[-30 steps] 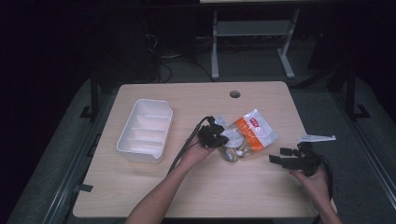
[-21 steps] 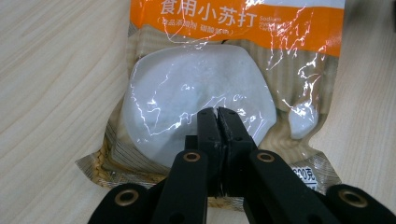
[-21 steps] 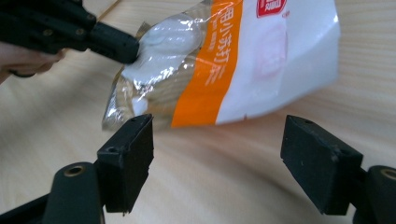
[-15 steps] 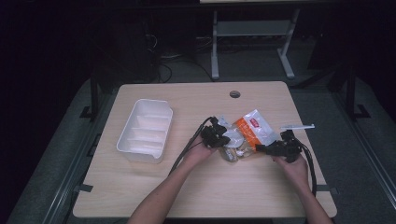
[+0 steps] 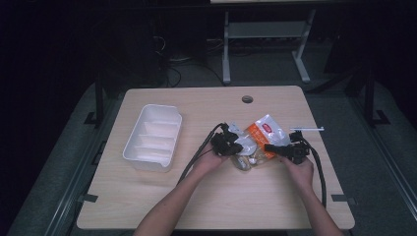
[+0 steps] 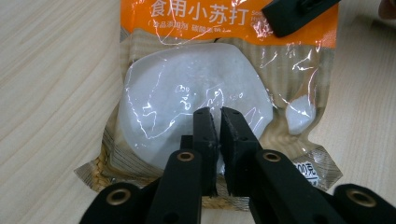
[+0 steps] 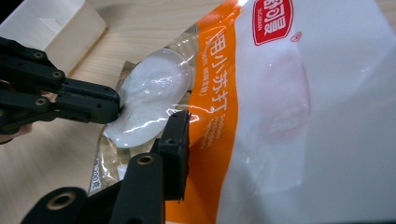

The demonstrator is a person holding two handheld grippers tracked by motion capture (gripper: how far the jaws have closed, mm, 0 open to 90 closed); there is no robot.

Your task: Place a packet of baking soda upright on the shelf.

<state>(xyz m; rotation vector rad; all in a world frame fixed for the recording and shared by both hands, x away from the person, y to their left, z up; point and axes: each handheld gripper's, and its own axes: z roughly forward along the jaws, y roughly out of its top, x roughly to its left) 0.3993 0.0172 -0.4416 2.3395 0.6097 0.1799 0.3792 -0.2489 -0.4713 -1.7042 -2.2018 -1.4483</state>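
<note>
The table [image 5: 162, 206] is light wood, with a small round hole [image 5: 247, 99] near its far edge at 12 o'clock. The room around it is dark, with a grey floor [image 5: 59, 162] and a pale metal stand [image 5: 265, 44] behind the table. A white tray [image 5: 153, 137] with dividers sits on the table at 9 o'clock from the hands.

The powder bag [image 5: 259, 140], orange and white with a clear window, lies on the table between the two tools. The left gripper [image 5: 232, 146] is at the bag's 9 o'clock side. In the left gripper view, its jaws are pinched together on the clear plastic of the bag [image 6: 196, 88]. The right gripper [image 5: 271, 147] is at the bag's 3 o'clock edge. In the right gripper view one jaw lies on the bag's orange band [image 7: 219, 121], but I cannot tell if the jaws are together or apart.
</note>
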